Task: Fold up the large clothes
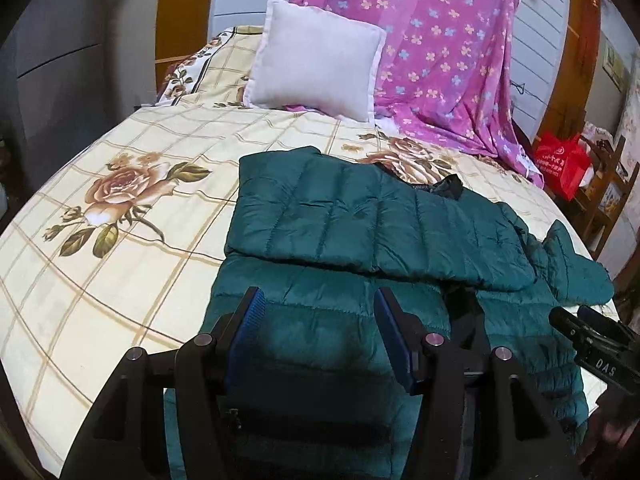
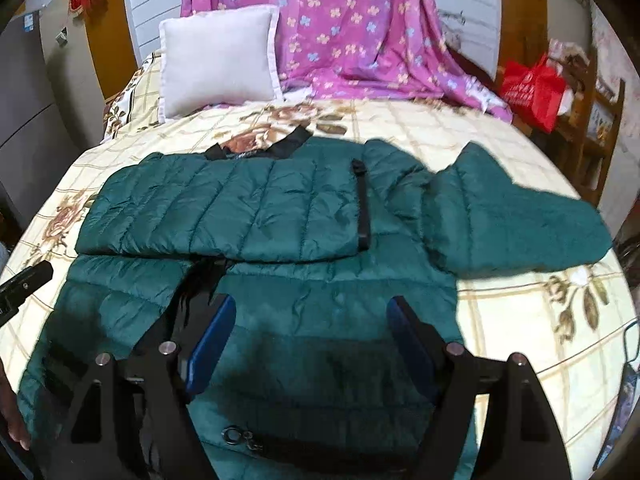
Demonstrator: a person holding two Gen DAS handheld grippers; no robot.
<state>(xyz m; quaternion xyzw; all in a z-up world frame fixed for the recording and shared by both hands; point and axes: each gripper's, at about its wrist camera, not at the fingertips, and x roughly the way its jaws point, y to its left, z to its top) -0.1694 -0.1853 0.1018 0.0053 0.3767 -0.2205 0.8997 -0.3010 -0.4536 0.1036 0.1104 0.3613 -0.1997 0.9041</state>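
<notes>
A dark green quilted puffer jacket (image 1: pixel 360 216) lies flat on the bed, front open, one sleeve folded across its upper part. It also shows in the right wrist view (image 2: pixel 320 300), with the other sleeve (image 2: pixel 516 224) stretched out to the right. My left gripper (image 1: pixel 318 300) is open and empty above the jacket's lower left part. My right gripper (image 2: pixel 312 308) is open and empty above the lower right part. The right gripper's tip shows at the right edge of the left wrist view (image 1: pixel 576 320). The left gripper's tip shows at the left edge of the right wrist view (image 2: pixel 28 276).
The bed has a cream checked sheet with roses (image 1: pixel 112 200). A white pillow (image 1: pixel 316 64) and a purple flowered cloth (image 1: pixel 440 48) lie at its head. A red bag (image 1: pixel 560 164) and wooden shelves (image 2: pixel 592 120) stand to the right of the bed.
</notes>
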